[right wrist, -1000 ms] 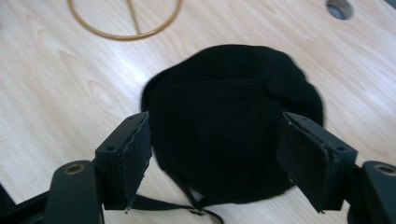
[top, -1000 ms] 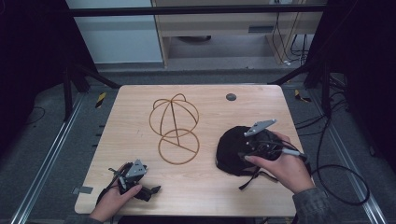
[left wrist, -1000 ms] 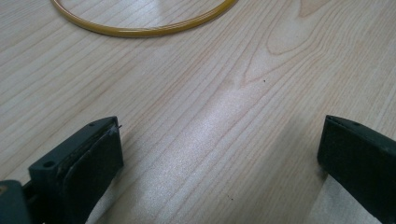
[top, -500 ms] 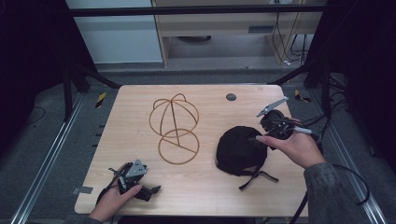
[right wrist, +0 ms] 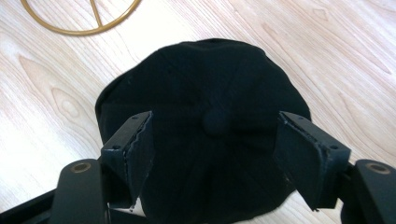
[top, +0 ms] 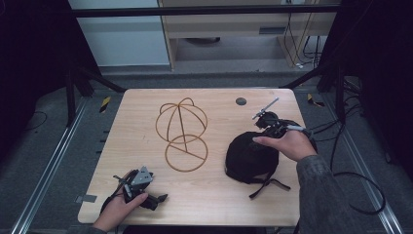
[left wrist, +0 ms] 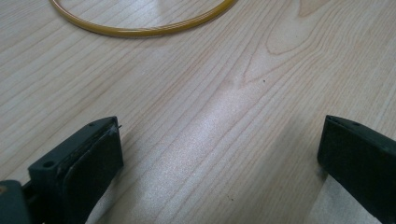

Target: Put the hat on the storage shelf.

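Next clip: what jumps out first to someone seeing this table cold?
The black cap lies crown up at the table's right, with the right gripper poised above it, jaws open on either side of its top button. Left of it stands the gold wire hat stand, a dome of hoops over a ring base. The left gripper rests open at the near left edge of the wooden table.
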Motion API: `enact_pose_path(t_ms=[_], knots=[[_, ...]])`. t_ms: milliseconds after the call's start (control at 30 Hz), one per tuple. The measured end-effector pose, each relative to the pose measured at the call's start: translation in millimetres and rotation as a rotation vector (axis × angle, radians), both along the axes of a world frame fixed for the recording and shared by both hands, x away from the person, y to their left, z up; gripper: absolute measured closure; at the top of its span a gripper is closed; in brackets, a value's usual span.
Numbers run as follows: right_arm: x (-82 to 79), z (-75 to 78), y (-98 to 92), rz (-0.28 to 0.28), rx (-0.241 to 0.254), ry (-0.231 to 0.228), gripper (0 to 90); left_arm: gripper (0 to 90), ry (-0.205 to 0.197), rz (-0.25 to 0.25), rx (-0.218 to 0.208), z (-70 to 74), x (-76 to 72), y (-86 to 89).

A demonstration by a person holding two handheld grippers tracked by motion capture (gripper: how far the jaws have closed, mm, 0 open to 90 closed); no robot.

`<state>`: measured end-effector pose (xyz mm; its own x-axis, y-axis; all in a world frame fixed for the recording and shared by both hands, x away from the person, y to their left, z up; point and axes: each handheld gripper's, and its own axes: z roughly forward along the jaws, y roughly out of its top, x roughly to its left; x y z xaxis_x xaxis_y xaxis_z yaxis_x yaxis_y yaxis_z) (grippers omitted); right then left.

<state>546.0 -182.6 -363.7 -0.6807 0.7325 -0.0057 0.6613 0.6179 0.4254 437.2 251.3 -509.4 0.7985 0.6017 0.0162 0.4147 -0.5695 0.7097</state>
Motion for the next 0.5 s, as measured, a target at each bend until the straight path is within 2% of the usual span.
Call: enact_pose_path(t_ms=[367, 500], knots=[[11.3, -12.9, 20.8, 0.01, -0.059, 0.042, 27.1, 0.0, 0.001, 0.0, 0.002, 0.1, 0.0, 0.1], [13.8, -17.1, 22.3, 0.002, -0.077, 0.062, 33.7, 0.0, 0.0, 0.0, 0.002, 0.2, 0.0, 0.1]])
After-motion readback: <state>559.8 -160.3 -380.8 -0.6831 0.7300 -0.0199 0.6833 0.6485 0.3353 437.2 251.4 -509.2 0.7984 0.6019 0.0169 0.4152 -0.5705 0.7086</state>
